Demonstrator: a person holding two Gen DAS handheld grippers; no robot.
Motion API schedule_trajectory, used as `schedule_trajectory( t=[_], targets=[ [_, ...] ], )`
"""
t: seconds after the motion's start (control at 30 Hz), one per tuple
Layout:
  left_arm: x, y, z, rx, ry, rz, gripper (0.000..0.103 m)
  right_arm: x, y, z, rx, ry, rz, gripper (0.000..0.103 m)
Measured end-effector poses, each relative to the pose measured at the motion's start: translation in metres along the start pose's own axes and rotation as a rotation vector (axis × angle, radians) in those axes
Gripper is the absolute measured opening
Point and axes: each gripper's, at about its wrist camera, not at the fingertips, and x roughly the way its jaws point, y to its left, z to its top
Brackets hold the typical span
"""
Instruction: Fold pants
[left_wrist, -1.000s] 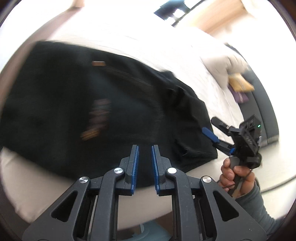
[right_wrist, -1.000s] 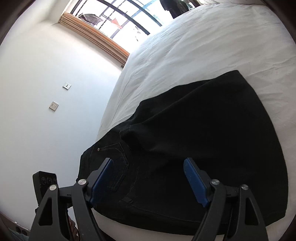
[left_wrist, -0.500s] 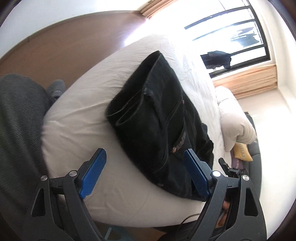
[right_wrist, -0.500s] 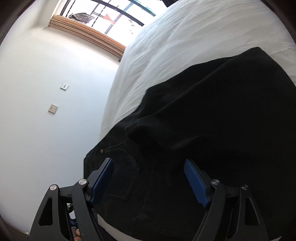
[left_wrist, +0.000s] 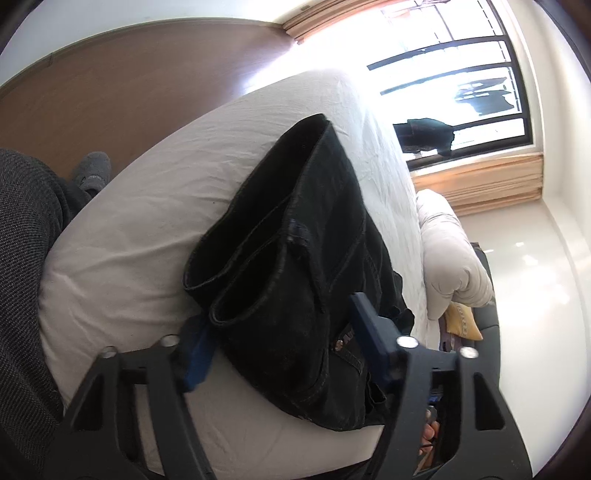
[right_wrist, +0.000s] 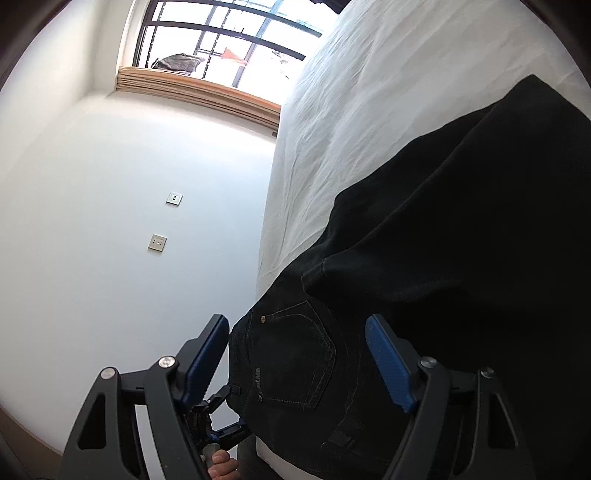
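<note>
1. The black pants (left_wrist: 314, 266) lie folded on the white bed (left_wrist: 147, 229), near its edge, two leg hems stacked on top facing me.
2. My left gripper (left_wrist: 280, 347) stands spread wide around the pants' hem end, gripping nothing.
3. My right gripper (right_wrist: 299, 358) is spread wide too, over the pants' back pocket (right_wrist: 295, 354) at the waistband.
4. Beyond the pants, at the bed's far side, sit a cream pillow (left_wrist: 454, 258) and a window (left_wrist: 461, 92).
</note>
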Motion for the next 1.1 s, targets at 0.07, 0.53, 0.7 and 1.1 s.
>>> schedule_trajectory(
  t=[0.07, 0.53, 0.7, 1.1],
  targets=[
    [0.004, 0.005, 0.003, -0.015, 0.006, 0.009, 0.039, 0.008, -0.008, 0.004, 0.037, -0.005, -0.023, 0.080],
    [0.001, -0.008, 0.008, 0.033, 0.023, 0.006, 0.019, 0.060, 0.002, -0.009, -0.015, 0.200, -0.071, 0.074],
    [-0.007, -0.029, 0.002, 0.101, 0.009, 0.011, 0.018, 0.053, 0.001, -0.011, -0.022, 0.196, -0.066, 0.074],
    [-0.011, -0.096, -0.004, 0.291, -0.003, -0.001, 0.018, 0.044, -0.023, -0.004, 0.017, 0.168, -0.048, 0.071]
  ],
)
